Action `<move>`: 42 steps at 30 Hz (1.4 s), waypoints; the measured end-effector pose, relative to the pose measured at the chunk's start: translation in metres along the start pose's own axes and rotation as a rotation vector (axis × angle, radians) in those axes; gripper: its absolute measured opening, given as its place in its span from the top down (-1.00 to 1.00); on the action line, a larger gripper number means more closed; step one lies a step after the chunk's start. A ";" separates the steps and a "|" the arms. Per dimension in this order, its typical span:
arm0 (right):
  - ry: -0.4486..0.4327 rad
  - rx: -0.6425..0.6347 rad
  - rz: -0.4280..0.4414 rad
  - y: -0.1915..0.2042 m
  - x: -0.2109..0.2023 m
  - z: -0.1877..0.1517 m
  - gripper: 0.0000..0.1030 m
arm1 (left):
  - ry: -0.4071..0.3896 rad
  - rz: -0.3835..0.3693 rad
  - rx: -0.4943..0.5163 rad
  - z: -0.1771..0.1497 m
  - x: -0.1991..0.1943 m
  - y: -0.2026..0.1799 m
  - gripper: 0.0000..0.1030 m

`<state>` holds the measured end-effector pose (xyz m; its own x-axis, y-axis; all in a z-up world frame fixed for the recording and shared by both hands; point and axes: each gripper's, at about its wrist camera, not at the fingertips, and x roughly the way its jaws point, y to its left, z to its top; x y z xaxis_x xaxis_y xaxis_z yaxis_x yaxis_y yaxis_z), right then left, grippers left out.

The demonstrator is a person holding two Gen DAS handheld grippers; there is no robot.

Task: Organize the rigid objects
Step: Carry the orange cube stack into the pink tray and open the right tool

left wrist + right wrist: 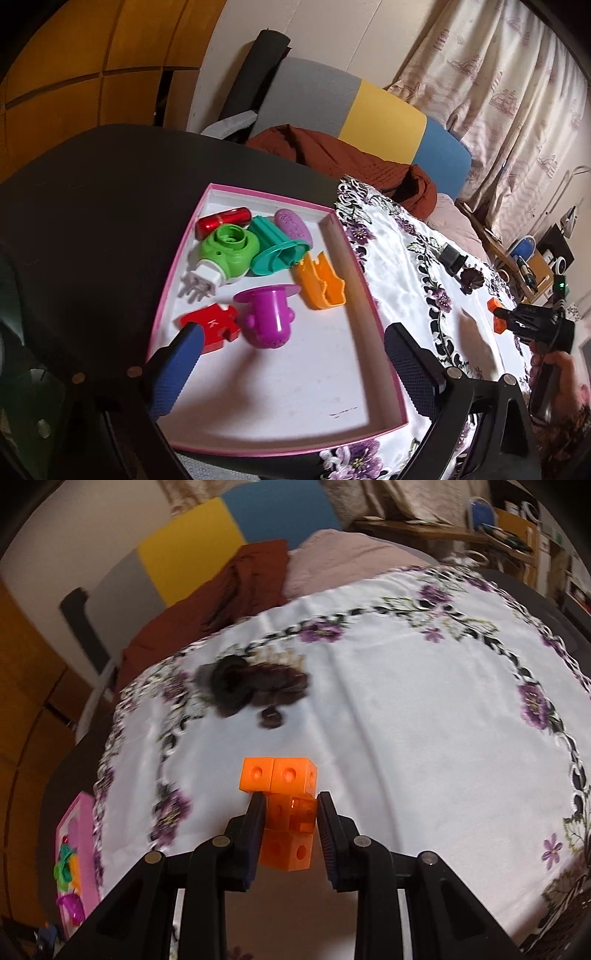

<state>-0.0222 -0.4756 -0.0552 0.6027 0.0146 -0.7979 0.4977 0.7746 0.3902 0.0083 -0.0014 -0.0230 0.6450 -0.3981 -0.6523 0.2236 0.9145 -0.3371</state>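
A pink-rimmed white box (369, 291) holds several toys: a red cylinder (221, 220), a green camera-like piece (227, 254), a teal mould (275, 249), a lilac oval (295, 227), an orange clip (321, 282), a magenta cup (267, 319) and a red puzzle piece (212, 325). My left gripper (291, 339) hangs open over the box, nothing between its pads. My right gripper (291, 819) is shut on an orange cube block (290, 812), lifted above the flowered cloth (406, 720). From the left wrist it shows at far right (498, 314).
Dark objects (255, 686) lie on the cloth beyond the orange block; they also show from the left (458, 262). The box's pink edge (79, 834) sits left of the cloth. A brown blanket (332, 155), a coloured cushion and a curtain stand behind the table.
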 end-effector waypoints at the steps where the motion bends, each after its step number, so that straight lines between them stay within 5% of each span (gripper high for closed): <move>1: -0.007 -0.017 0.006 0.009 -0.004 -0.006 0.46 | -0.002 0.006 0.001 -0.001 -0.001 0.001 -0.91; 12: 0.100 -0.183 0.316 0.145 -0.013 -0.102 0.54 | 0.004 0.027 -0.012 -0.009 -0.009 0.016 -0.92; 17: 0.127 -0.290 0.383 0.197 -0.020 -0.126 0.55 | 0.004 0.029 -0.041 -0.012 -0.009 0.023 -0.92; 21: 0.146 -0.339 0.391 0.218 -0.015 -0.137 0.57 | -0.003 0.036 -0.053 -0.012 -0.012 0.028 -0.92; 24: 0.097 -0.323 0.305 0.209 -0.016 -0.134 0.55 | -0.012 0.037 -0.064 -0.012 -0.016 0.032 -0.93; 29: 0.135 -0.400 0.231 0.193 -0.010 -0.138 0.18 | 0.001 0.021 -0.076 -0.012 -0.015 0.033 -0.95; 34: 0.156 -0.553 0.173 0.201 0.003 -0.155 0.18 | 0.000 0.015 -0.070 -0.011 -0.017 0.029 -0.95; 39: 0.188 -0.580 0.207 0.211 0.019 -0.162 0.19 | 0.001 0.011 -0.063 -0.012 -0.018 0.025 -0.96; 42: 0.170 -0.641 0.174 0.219 0.023 -0.171 0.41 | 0.005 0.011 -0.055 -0.013 -0.017 0.023 -0.96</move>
<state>-0.0063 -0.1976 -0.0672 0.5081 0.2316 -0.8296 -0.0970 0.9724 0.2121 -0.0071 0.0253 -0.0283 0.6433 -0.3886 -0.6597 0.1759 0.9136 -0.3667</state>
